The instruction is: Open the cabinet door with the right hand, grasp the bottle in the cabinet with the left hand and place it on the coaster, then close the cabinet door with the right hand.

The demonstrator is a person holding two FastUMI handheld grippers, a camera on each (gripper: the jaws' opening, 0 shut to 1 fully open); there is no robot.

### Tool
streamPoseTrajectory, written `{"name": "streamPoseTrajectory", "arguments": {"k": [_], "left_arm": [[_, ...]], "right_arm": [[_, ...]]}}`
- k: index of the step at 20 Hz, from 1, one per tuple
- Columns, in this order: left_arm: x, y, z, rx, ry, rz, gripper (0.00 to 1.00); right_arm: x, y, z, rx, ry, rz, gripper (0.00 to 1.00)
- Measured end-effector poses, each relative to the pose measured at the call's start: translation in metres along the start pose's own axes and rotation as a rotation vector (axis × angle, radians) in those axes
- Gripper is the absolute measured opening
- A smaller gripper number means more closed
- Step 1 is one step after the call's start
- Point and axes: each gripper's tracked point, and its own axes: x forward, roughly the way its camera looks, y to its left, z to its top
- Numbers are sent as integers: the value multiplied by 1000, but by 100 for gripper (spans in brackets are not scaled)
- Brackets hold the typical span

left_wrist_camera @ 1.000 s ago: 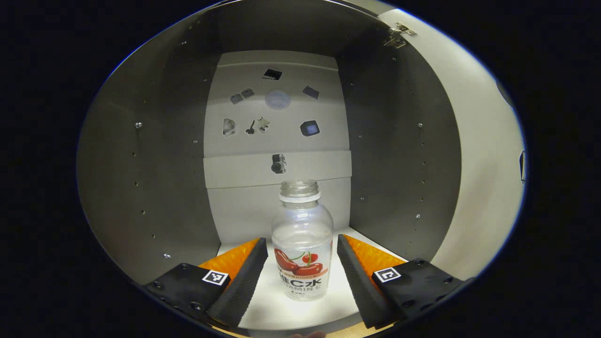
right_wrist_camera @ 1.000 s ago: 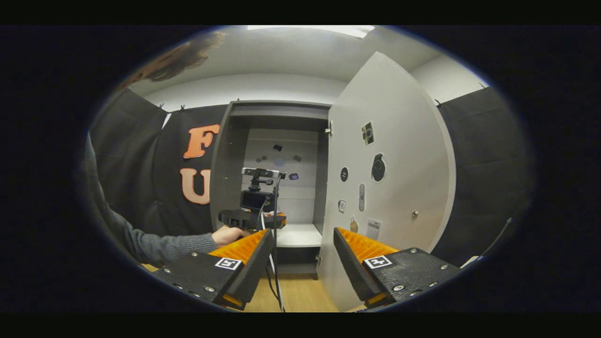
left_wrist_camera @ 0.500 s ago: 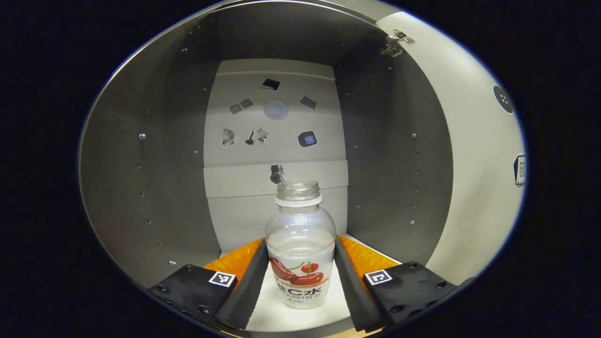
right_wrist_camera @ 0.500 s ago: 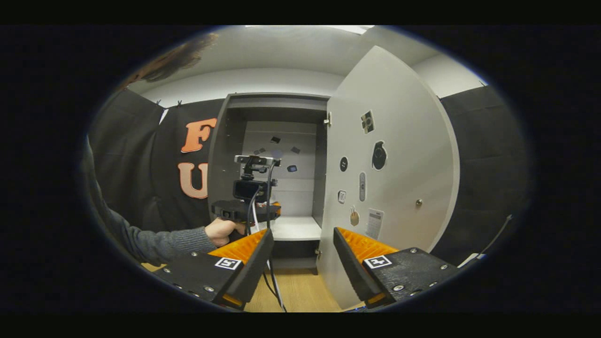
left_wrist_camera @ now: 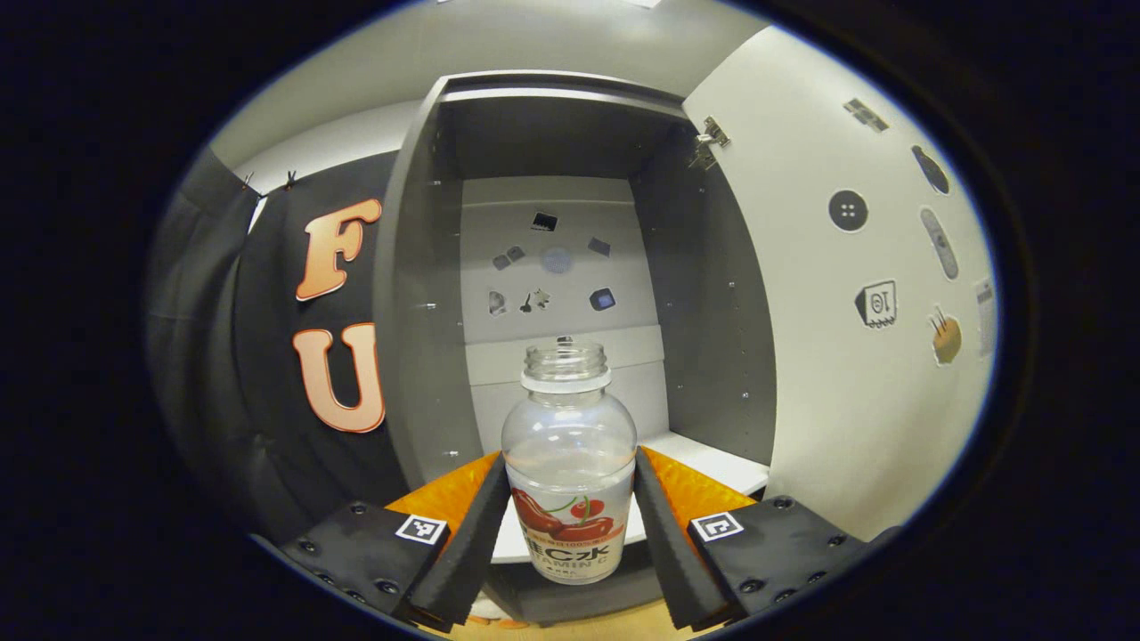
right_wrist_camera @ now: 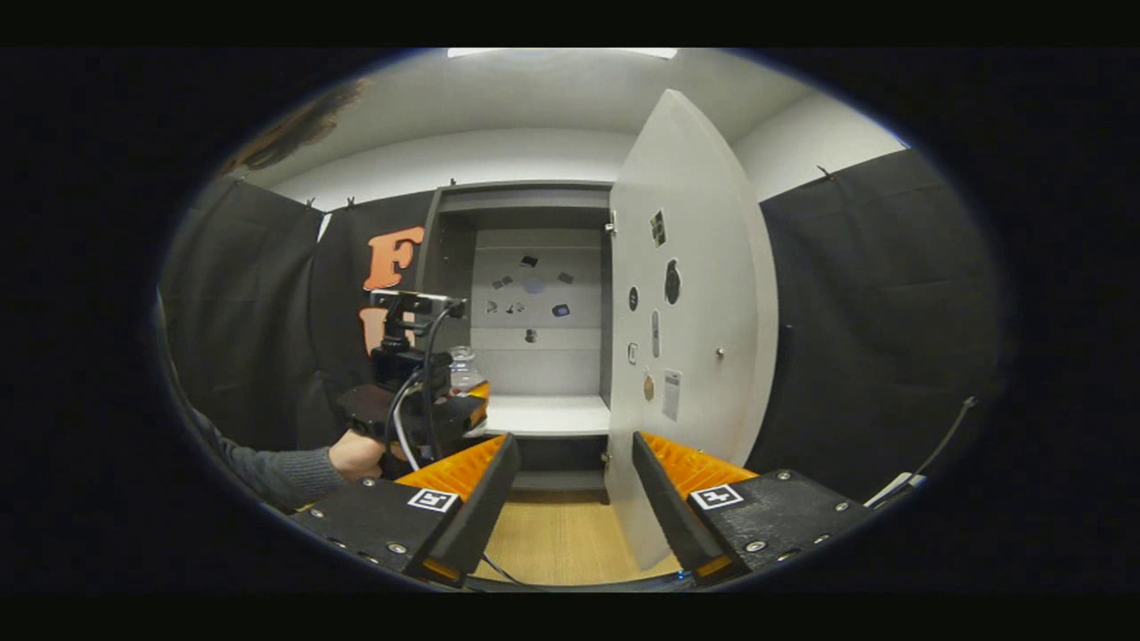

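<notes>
So the cabinet (left_wrist_camera: 427,267) is wide open, its door (left_wrist_camera: 828,356) swung out to the right of the opening with a bunch of little stickers on it, and more stickers on the cabinet's back wall. Nothing sits between the cabinet's white shelf (left_wrist_camera: 704,463) and the front edge, and there's wood floor (right_wrist_camera: 561,543) below it. The left gripper (left_wrist_camera: 570,507) has its fingers squeezed in on both sides of the bottle (left_wrist_camera: 570,463), a clear uncapped one with a cherry label, held upright just in front of the shelf edge. In the right gripper view you can see that same gripper (right_wrist_camera: 419,409) and the person's hand (right_wrist_camera: 356,454) off to the left of the cabinet opening. The right gripper (right_wrist_camera: 570,499) is spread wide, holding nothing, well back from the cabinet. Compared to a second ago, the bottle has come out of the cabinet; back then the fingers hadn't closed on it yet.
</notes>
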Motion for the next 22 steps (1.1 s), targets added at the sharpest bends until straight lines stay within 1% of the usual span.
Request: {"name": "streamPoseTrajectory", "arguments": {"k": [1, 7, 8, 9, 10, 12, 13, 14, 15, 16, 17, 18, 19, 20, 22], "left_arm": [[-18, -1, -7, 2, 5, 5, 84], [-103, 4, -63, -24, 85, 56, 84], [-115, 4, -71, -24, 86, 63, 85], [-125, 4, -81, -23, 89, 70, 85], [-134, 2, -91, -27, 89, 71, 85], [-150, -1, -115, -18, 111, 74, 85], [-156, -2, -128, -10, 122, 78, 85], [-163, 0, -140, 9, 134, 90, 85], [-167, 0, -153, 10, 137, 91, 86], [-172, 1, -164, 2, 143, 97, 86], [-175, 2, -176, -9, 147, 99, 85], [-179, 4, -189, -15, 155, 104, 85], [-182, 6, -201, -14, 167, 112, 85], [-183, 6, -217, -7, 186, 120, 85], [-186, 8, -243, 20, 212, 131, 85]], "right_arm": [[-4, -1, -4, 13, 8, 10, 80], [-20, 0, -23, 32, 61, 66, 80], [-23, 2, -24, 30, 62, 77, 76], [-25, 4, -26, 22, 62, 84, 76], [-27, 3, -28, 11, 62, 85, 80], [-28, 4, -38, 9, 72, 88, 84], [-27, 6, -44, 20, 86, 101, 80], [-27, 7, -50, 27, 101, 106, 80], [-26, 7, -56, 26, 115, 108, 76], [-25, 7, -61, 26, 128, 108, 80], [-24, 7, -67, 26, 141, 107, 80], [-22, 7, -71, 27, 152, 107, 76], [-19, 7, -76, 28, 169, 106, 76], [-19, 6, -81, 28, 182, 105, 80], [-17, 5, -92, 32, 206, 101, 80]]}}
